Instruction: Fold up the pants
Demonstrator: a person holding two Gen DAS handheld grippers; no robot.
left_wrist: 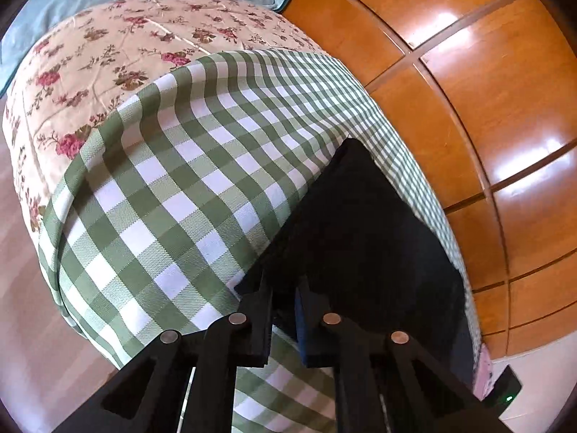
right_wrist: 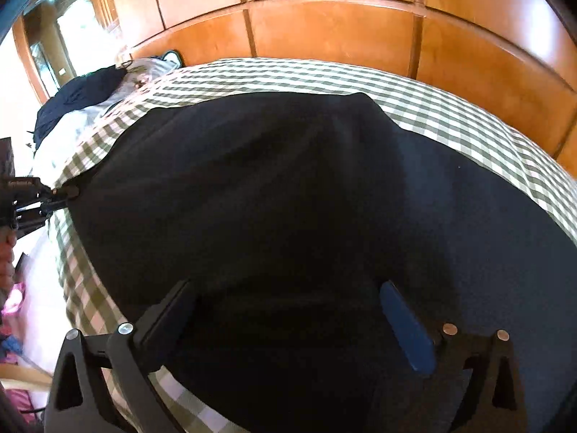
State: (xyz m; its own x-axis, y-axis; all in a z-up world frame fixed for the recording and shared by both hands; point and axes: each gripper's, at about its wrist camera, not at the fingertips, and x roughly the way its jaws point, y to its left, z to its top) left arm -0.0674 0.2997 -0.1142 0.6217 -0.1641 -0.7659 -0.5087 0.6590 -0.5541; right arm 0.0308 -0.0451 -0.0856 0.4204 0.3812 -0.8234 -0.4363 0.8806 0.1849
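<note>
I can read no text here. I see a small white marking on the left gripper (right_wrist: 20,183) body in the right wrist view, too blurred to make out.

Wide bare green-and-white checked cloth (left_wrist: 187,180) left of dark folded pants (left_wrist: 360,238): free passage. Glossy orange wooden wall panelling (right_wrist: 324,32) close behind far edge blocks reach. Rumpled dark garment pile (right_wrist: 79,97) crowds far-left corner.

Ahead of the tool stands a glossy orange wood panel wall (right_wrist: 324,32), catching bright light. A green checked cloth (left_wrist: 187,166) covers the bed, over a floral quilt (left_wrist: 108,54). Far left, a window (right_wrist: 75,25) glares.
</note>
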